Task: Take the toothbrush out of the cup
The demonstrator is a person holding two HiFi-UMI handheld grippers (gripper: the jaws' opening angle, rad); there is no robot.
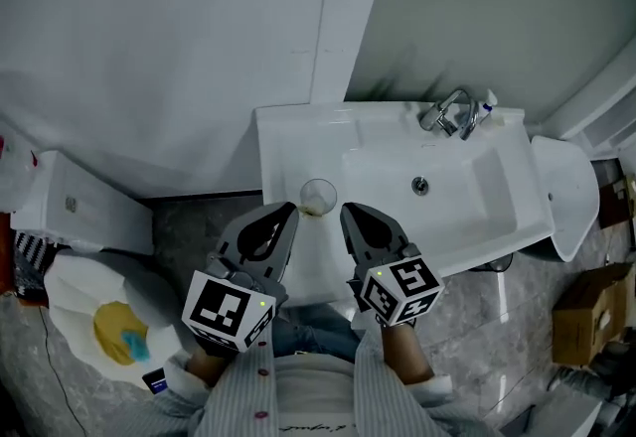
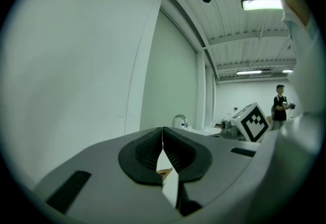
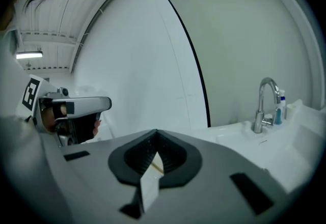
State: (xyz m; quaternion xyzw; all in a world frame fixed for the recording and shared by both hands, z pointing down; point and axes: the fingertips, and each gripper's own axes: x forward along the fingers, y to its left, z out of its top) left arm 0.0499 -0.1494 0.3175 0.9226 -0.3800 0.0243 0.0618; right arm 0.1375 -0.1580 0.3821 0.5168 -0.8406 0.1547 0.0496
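Not started yet: both tongs are empty.
My left tongs (image 1: 288, 213) and right tongs (image 1: 349, 215) are pinched closed on nothing. The small clear glass cup (image 1: 318, 195) sits just ahead, between their 2 tips. I can't spot the toothbrush.

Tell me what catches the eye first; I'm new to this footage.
The left gripper and right gripper, both shut, point side by side at the white sink. Just past their tips a clear cup stands on the sink's flat ledge, with a chrome faucet at the far rim.
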